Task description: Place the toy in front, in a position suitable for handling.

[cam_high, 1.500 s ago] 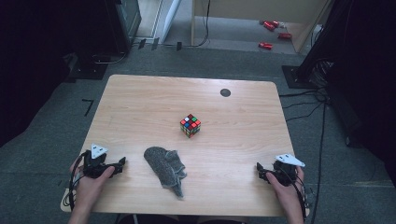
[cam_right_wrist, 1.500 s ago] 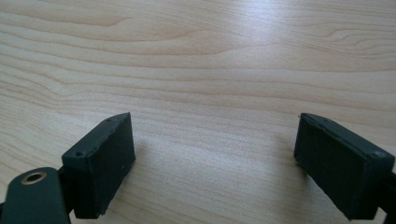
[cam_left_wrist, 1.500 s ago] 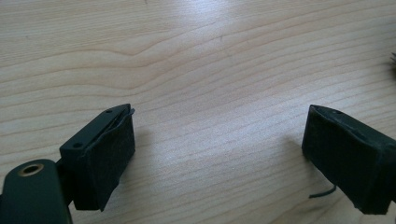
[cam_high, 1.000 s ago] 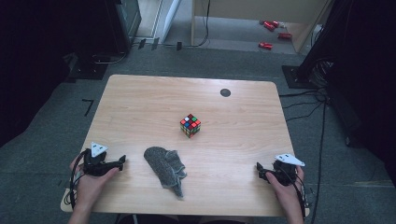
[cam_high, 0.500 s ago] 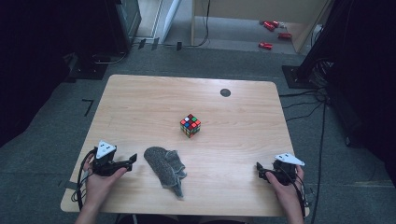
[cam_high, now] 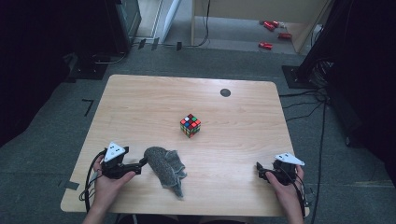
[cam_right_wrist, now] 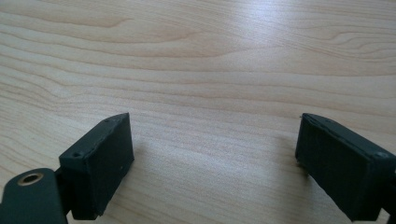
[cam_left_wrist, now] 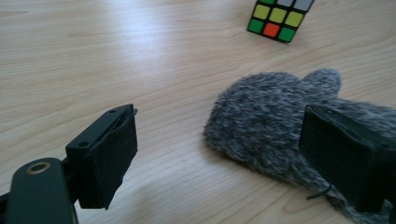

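Item: grey fuzzy mitten (cam_high: 165, 168), lying flat on the wooden table (cam_high: 140, 107). Long axis ran diagonally, rounded tip toward the left gripper (cam_high: 142, 163), cuff toward the near edge. Left gripper's jaws stood apart, the mitten's tip just ahead between them, unclamped. Right gripper (cam_high: 259, 171) lay well apart, jaws open on nothing.

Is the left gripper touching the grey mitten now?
Cannot tell. In the left gripper view, the left gripper stands open, one jaw overlapping the grey mitten; neither contact nor gap shows plainly.
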